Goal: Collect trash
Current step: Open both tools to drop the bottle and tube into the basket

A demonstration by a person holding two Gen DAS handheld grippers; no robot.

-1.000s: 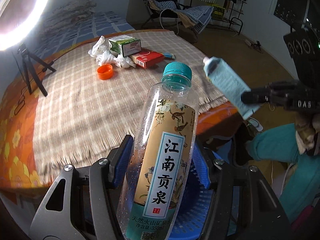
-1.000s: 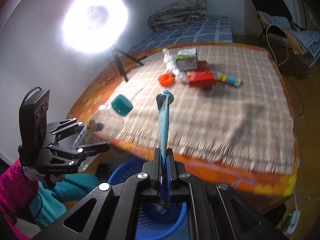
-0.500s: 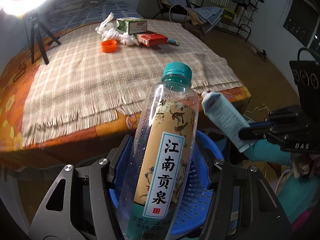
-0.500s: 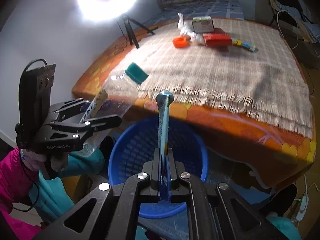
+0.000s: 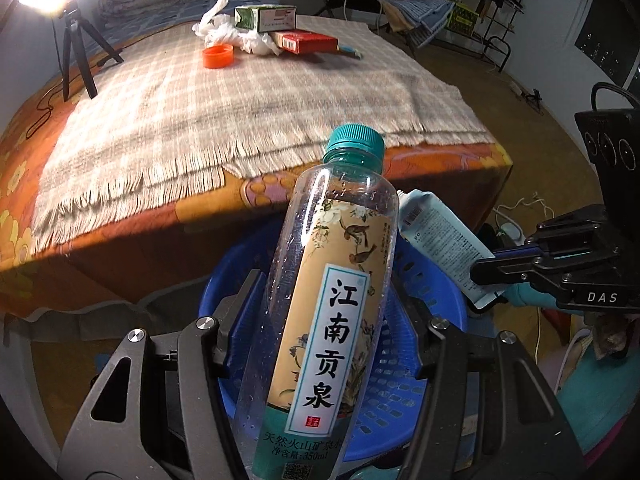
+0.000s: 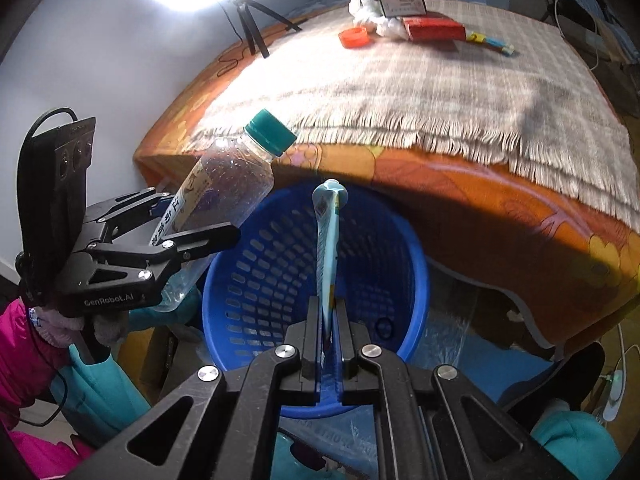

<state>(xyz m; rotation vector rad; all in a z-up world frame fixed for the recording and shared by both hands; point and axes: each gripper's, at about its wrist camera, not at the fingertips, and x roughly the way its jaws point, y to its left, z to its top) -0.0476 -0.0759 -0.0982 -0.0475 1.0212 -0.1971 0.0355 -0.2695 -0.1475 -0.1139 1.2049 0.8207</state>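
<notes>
Pinching a clear water bottle (image 6: 224, 196) with a teal cap, the left gripper (image 6: 196, 236) sits at the left of the right wrist view, beside the blue basket (image 6: 248, 280). At centre, the right gripper (image 6: 330, 332), jaws pressed together on a flattened light-blue tube (image 6: 328, 240), holds it above the basket. Upper right, more trash lies on the fringed cloth (image 6: 440, 80).

In view are 1 clear plastic water bottle with a teal cap (image 5: 332, 300), 1 flattened pale-blue tube (image 6: 327, 248) and 1 round blue perforated plastic basket (image 6: 256, 280). The checked cloth holds 1 orange plastic lid (image 5: 218, 57), 1 green-and-white carton (image 5: 266, 18), 1 flat red box (image 5: 306, 41) and 1 clump of crumpled white tissue (image 5: 236, 34). There are 2 black two-finger grippers: the left gripper (image 5: 320, 320) and the right gripper (image 6: 330, 344).
</notes>
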